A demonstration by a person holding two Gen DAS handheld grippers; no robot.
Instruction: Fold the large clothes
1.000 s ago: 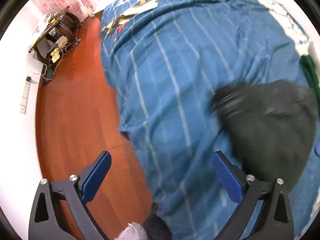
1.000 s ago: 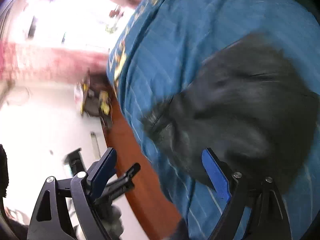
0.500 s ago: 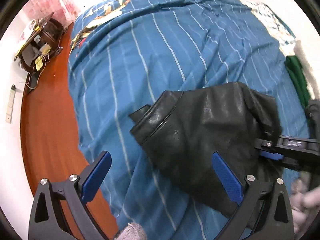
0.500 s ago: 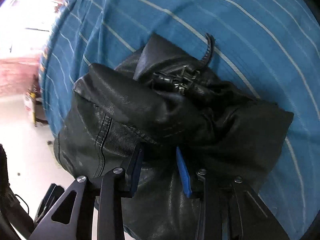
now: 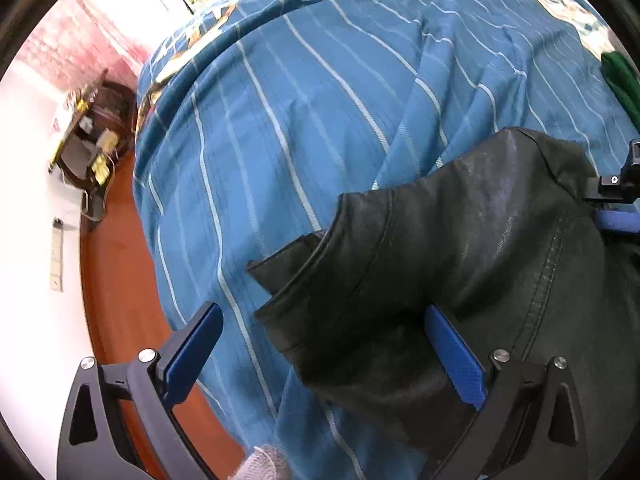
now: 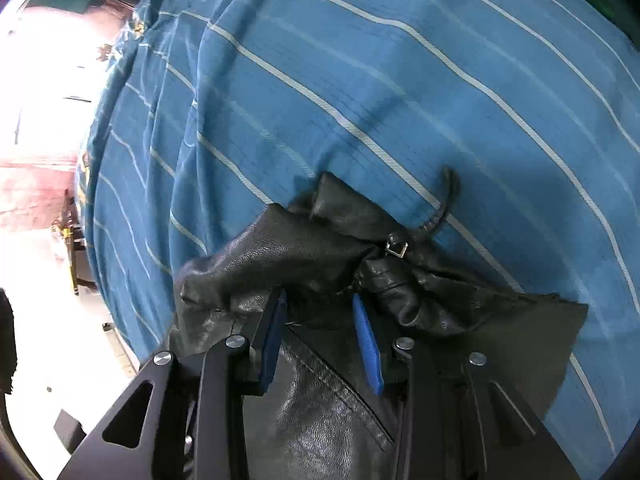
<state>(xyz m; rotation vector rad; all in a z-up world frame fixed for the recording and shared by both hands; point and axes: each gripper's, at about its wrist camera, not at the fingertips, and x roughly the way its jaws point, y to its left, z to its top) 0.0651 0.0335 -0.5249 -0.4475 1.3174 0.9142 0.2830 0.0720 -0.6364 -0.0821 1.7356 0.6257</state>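
Observation:
A black leather jacket lies bunched on a bed with a blue striped cover. My left gripper is open, its fingers straddling the jacket's near left edge, right pad against the leather. My right gripper is narrowed around a thick fold of the jacket, blue pads on either side of it. A strap with a metal buckle sticks out beyond the fold. The right gripper also shows at the right edge of the left wrist view.
The bed cover fills most of both views. A green garment lies at the far right of the bed. To the left are an orange wood floor, a dark wooden side table and a white wall with a power strip.
The right gripper has pulled the jacket fold closer and tightened on it. The left gripper has come nearer the jacket's edge, its right finger now against the leather.

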